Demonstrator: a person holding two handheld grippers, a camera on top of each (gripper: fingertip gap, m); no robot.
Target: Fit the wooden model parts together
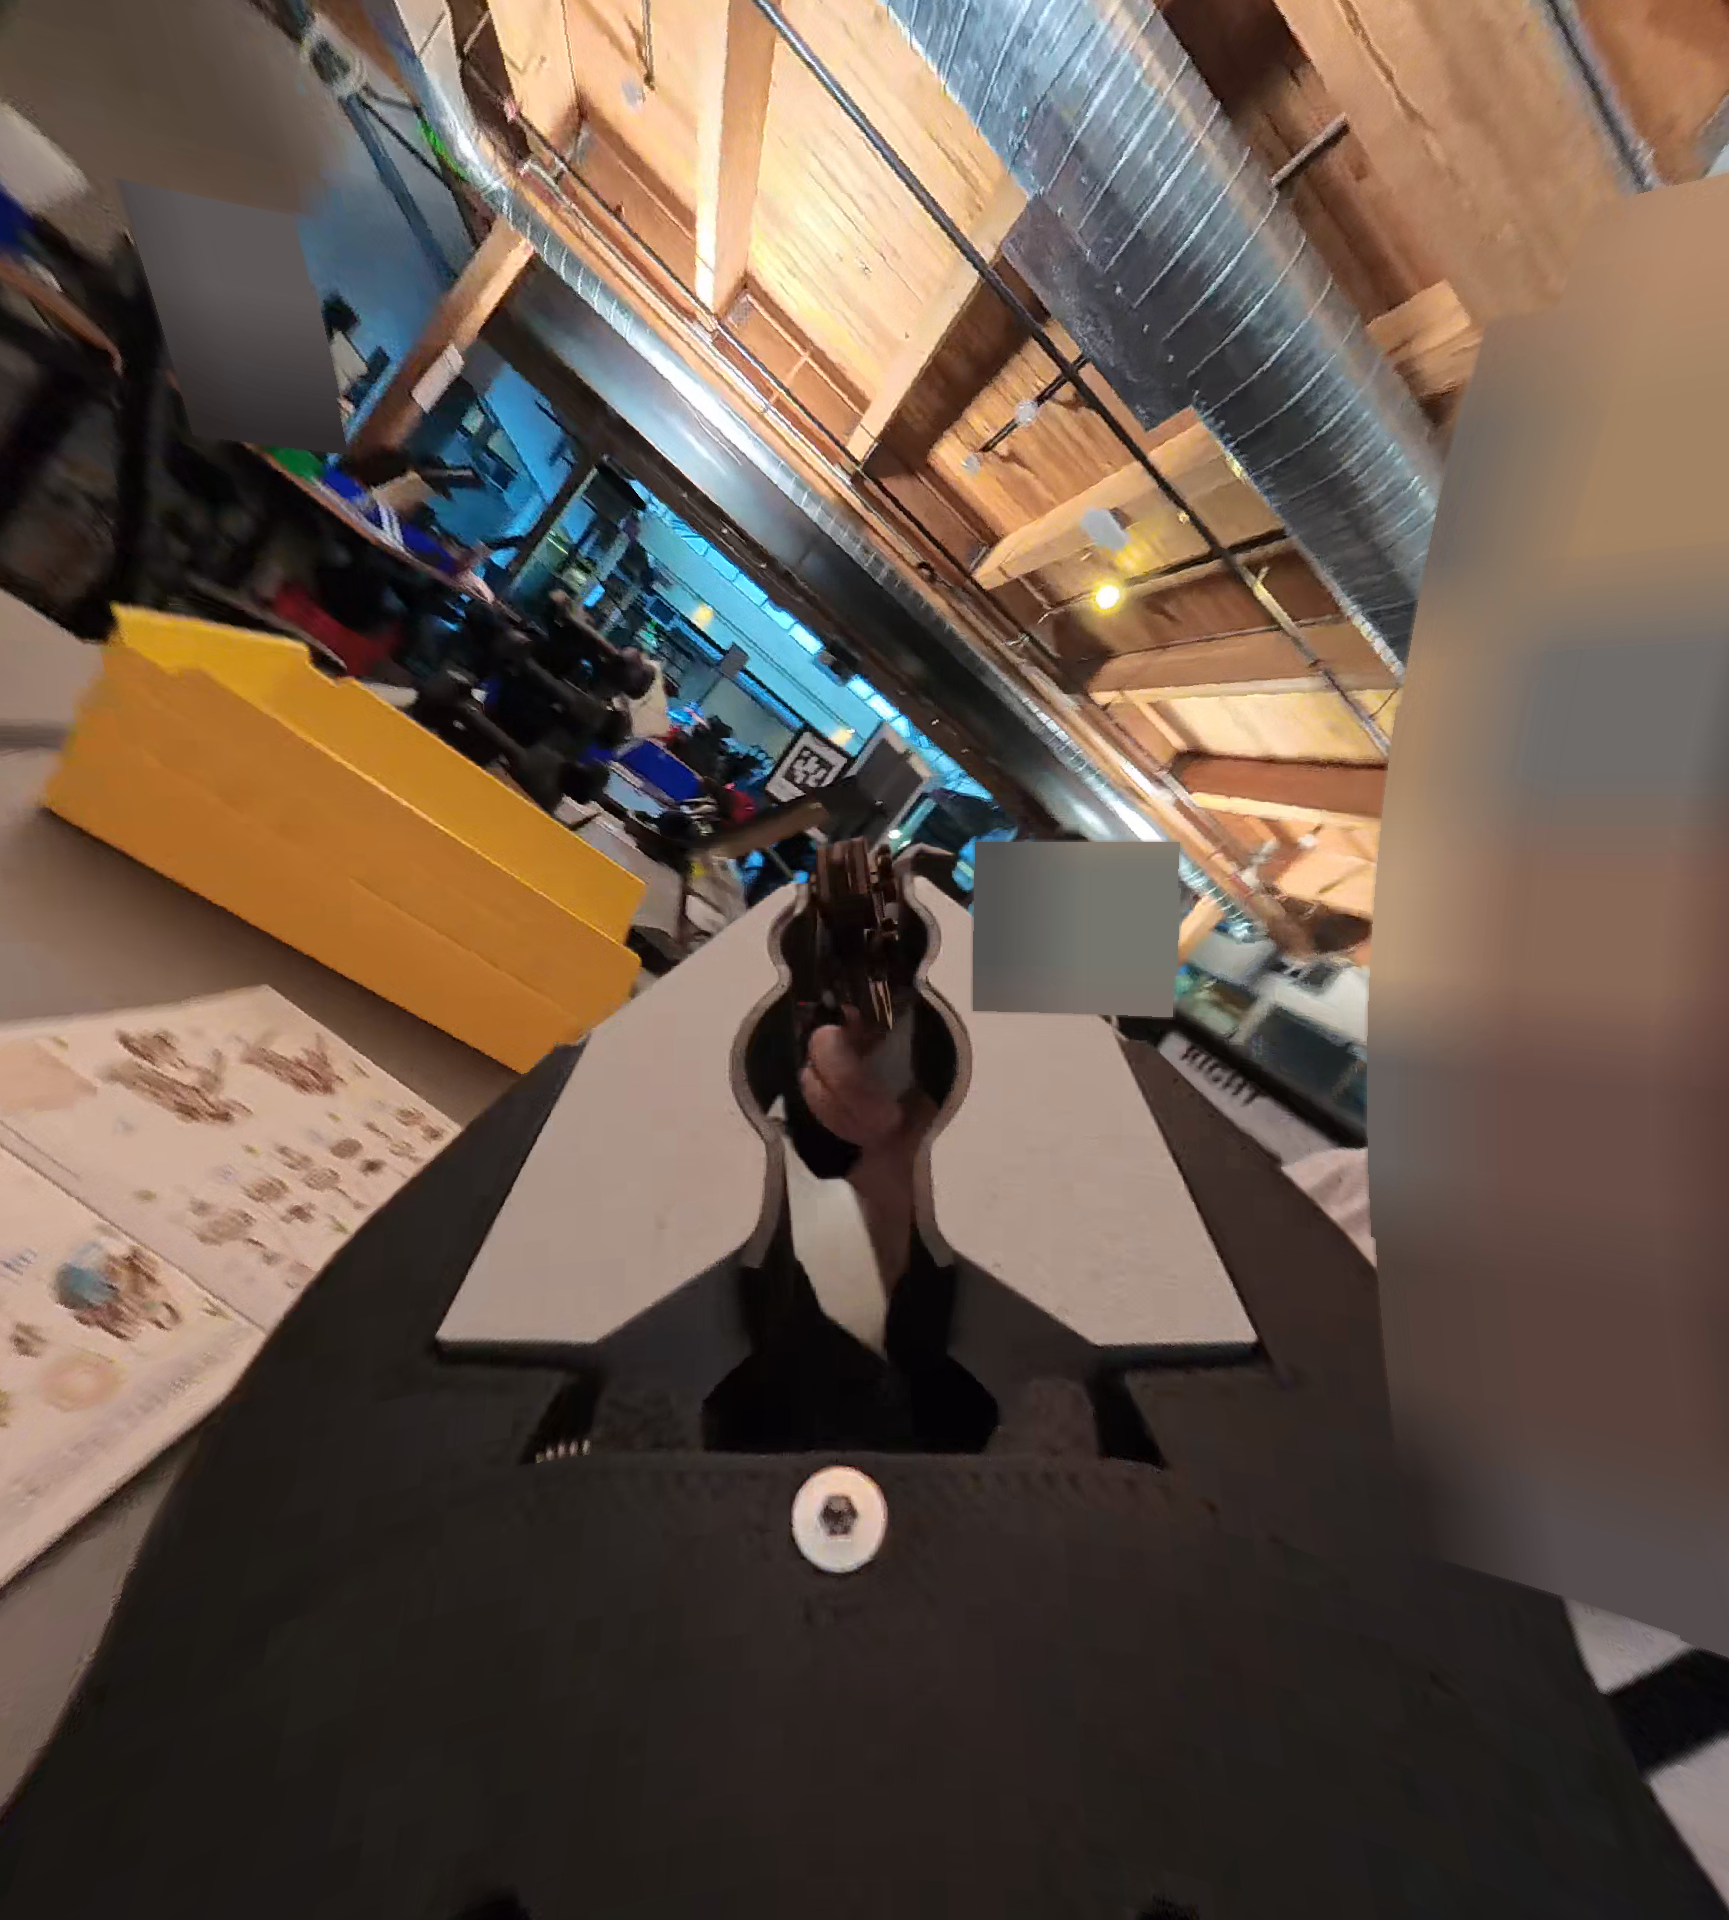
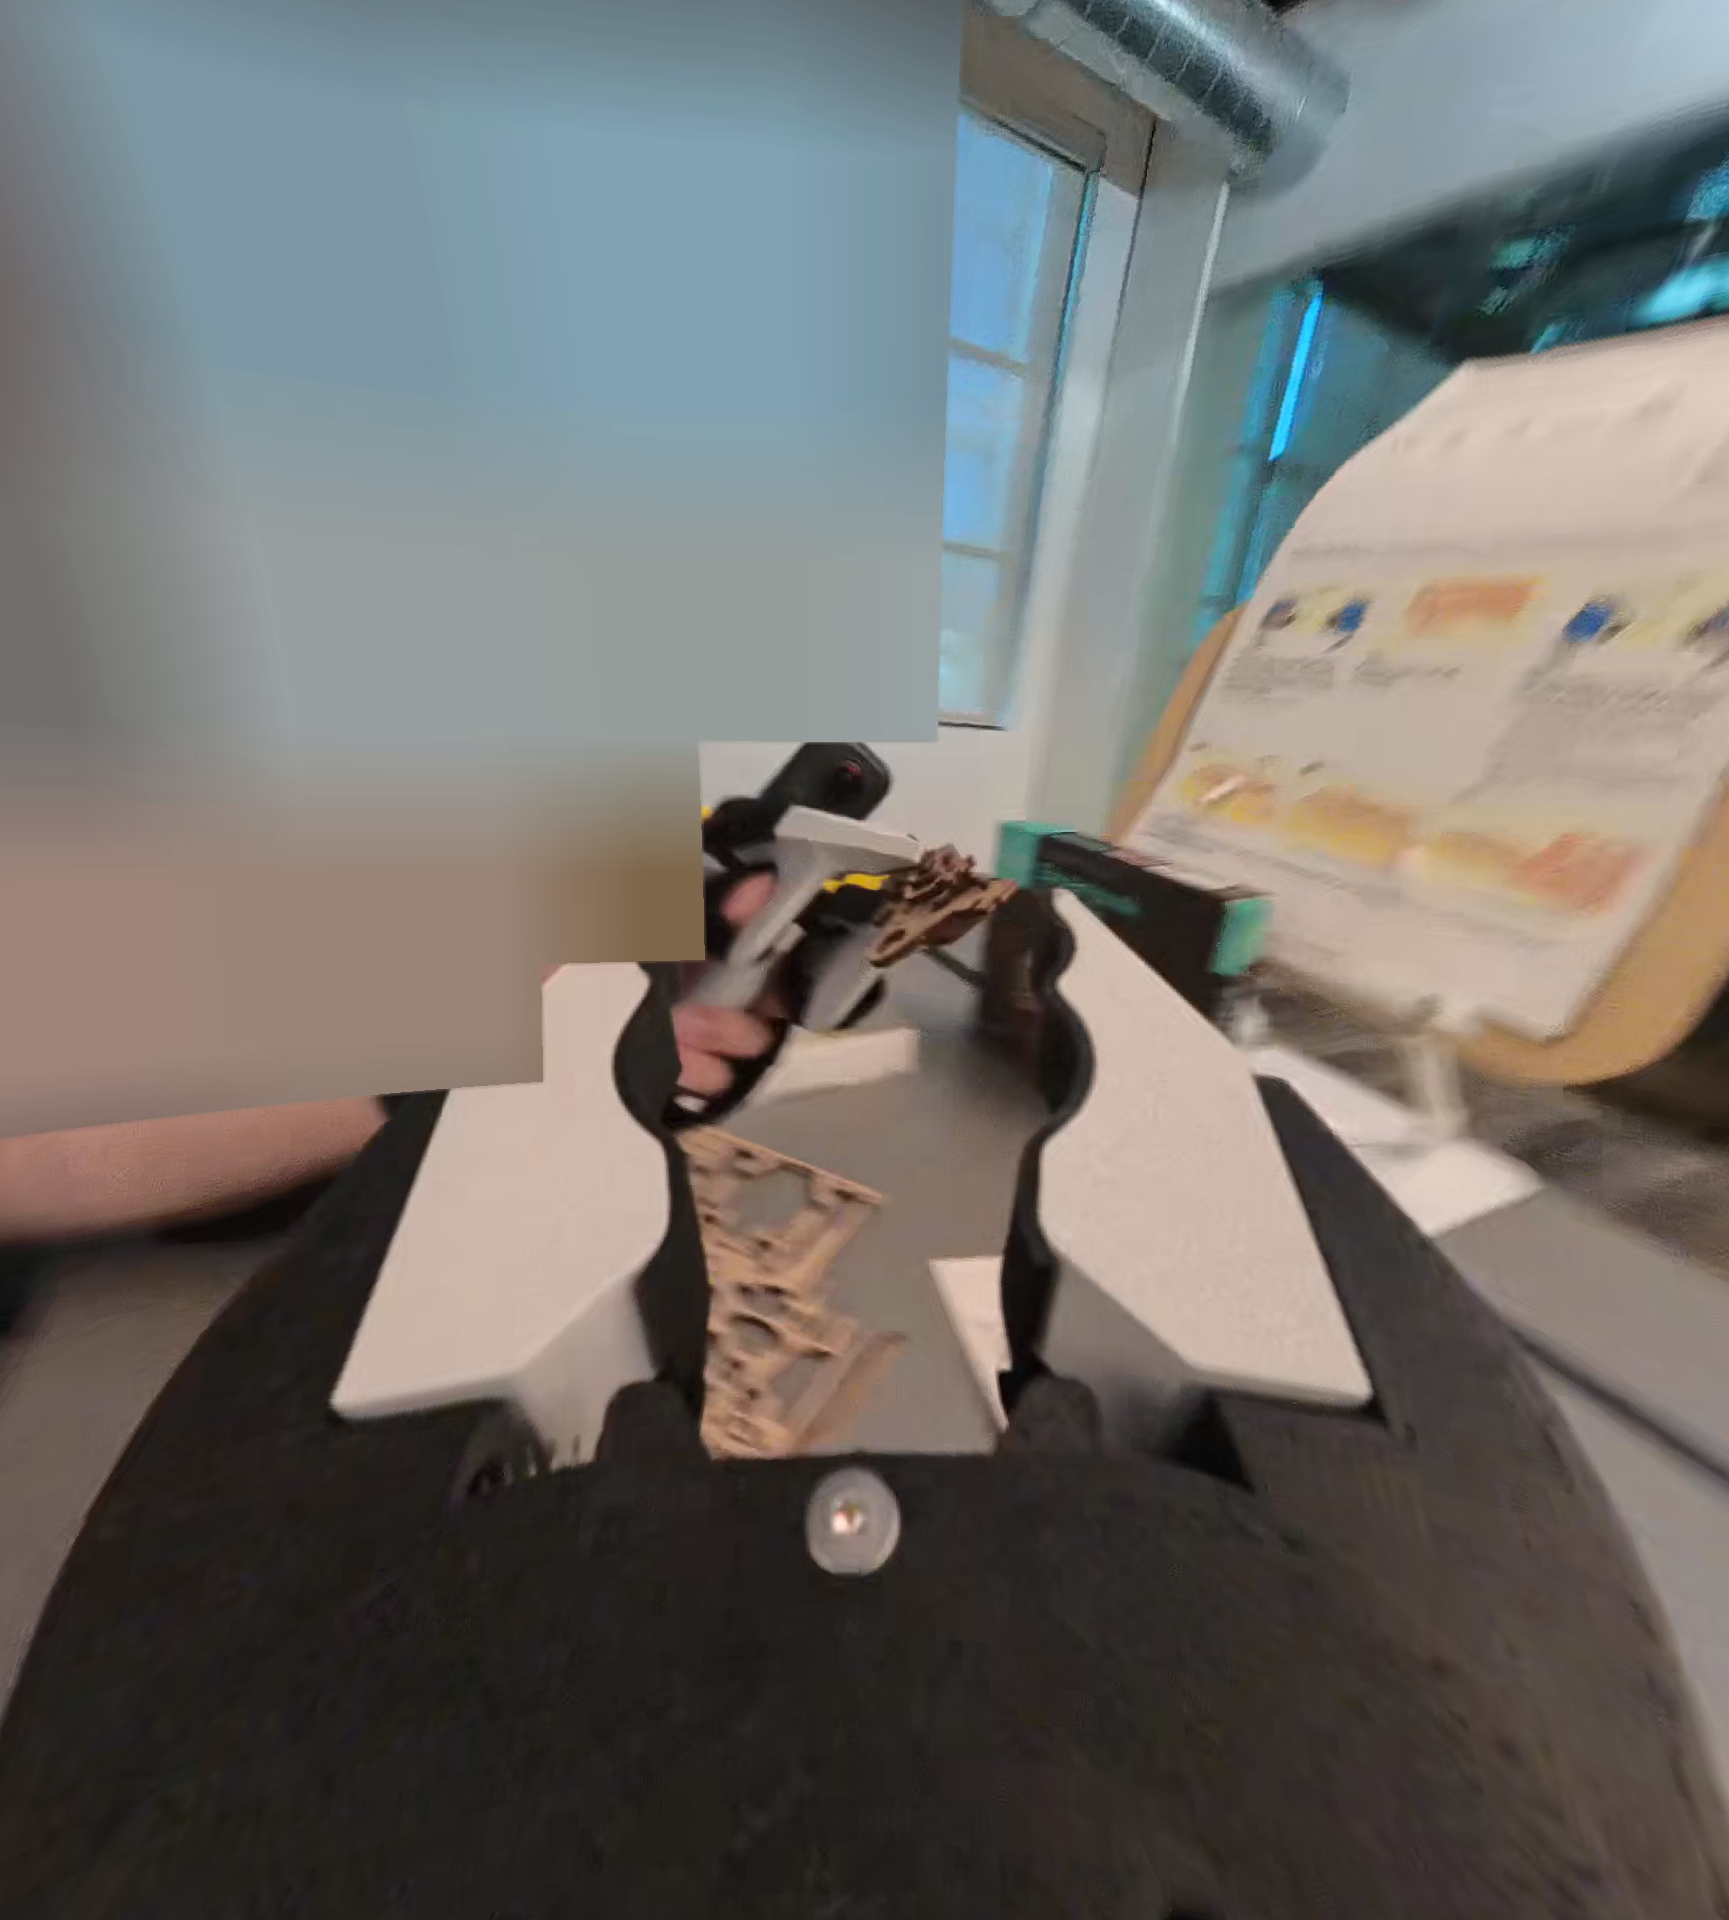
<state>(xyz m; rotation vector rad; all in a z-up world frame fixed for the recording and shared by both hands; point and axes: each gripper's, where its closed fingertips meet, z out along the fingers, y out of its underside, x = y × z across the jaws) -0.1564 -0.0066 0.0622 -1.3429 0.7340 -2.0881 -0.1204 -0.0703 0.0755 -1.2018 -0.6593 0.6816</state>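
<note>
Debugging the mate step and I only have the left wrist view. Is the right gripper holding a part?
Observer: No. The right gripper is open, jaws wide apart.
Operator: Any spare stock nearby?
Observer: A cut-out wooden sheet lies flat on the table, seen between its fingers.
Operator: And my piece from the side?
Observer: The wooden assembly sticks out well past the left gripper, towards the right one.

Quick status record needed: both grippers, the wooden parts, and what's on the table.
left gripper: shut on wooden assembly, raised off the table
right gripper: open, holds nothing
wooden sheet: flat on grey table, below right fingers
yellow bin: on table
instruction sheet: beside bin
</note>
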